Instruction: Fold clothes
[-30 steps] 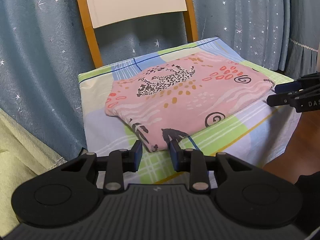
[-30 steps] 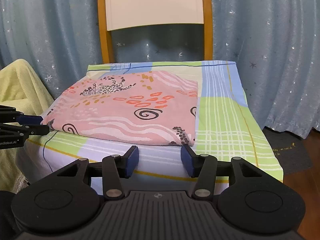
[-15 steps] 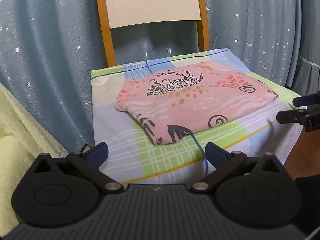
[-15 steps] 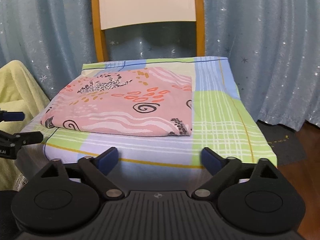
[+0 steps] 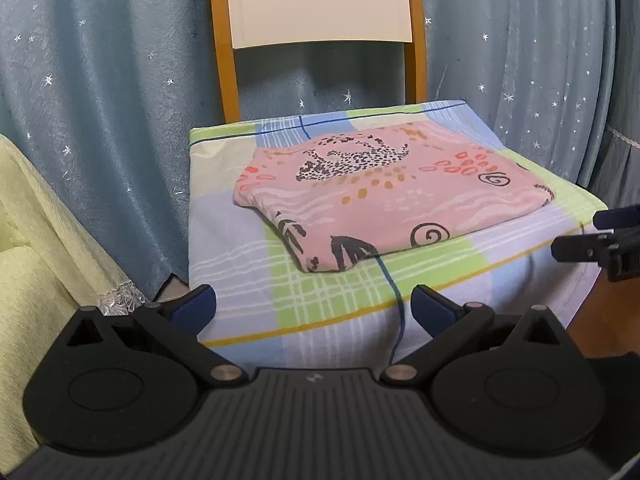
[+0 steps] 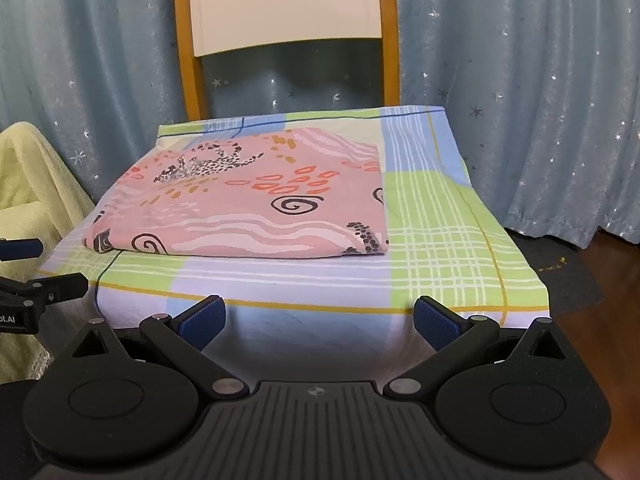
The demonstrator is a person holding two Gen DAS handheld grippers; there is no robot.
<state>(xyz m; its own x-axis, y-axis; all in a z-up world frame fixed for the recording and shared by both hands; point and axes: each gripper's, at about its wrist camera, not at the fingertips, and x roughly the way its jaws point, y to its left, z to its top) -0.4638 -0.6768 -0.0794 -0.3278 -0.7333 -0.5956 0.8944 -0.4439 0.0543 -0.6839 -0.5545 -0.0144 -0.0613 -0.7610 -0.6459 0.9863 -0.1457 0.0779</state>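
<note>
**Left wrist, then right wrist: fingers let go, garment lies folded**

Left wrist view. Left gripper [image 5: 314, 308] spread wide, nothing between the fingers; a second ago nearly closed at the near corner of the pink patterned garment [image 5: 392, 192]. Garment now a flat folded rectangle on the checked seat cover [image 5: 224, 240] of the chair [image 5: 320, 0], ahead of and apart from the fingertips, near corner closest. Right gripper [image 5: 592, 236] at the right edge, beside the seat, clear of the cloth.

Right wrist view. Right gripper [image 6: 320, 316] opening to full width, empty; half closed a second ago. Garment [image 6: 248, 212] on the left part of the seat cover [image 6: 440, 248], front edge well ahead of the fingertips, untouched. Left gripper [image 6: 40, 268] at the left edge, off the seat.

Judged: last fold released, this piece probably finished.
</note>
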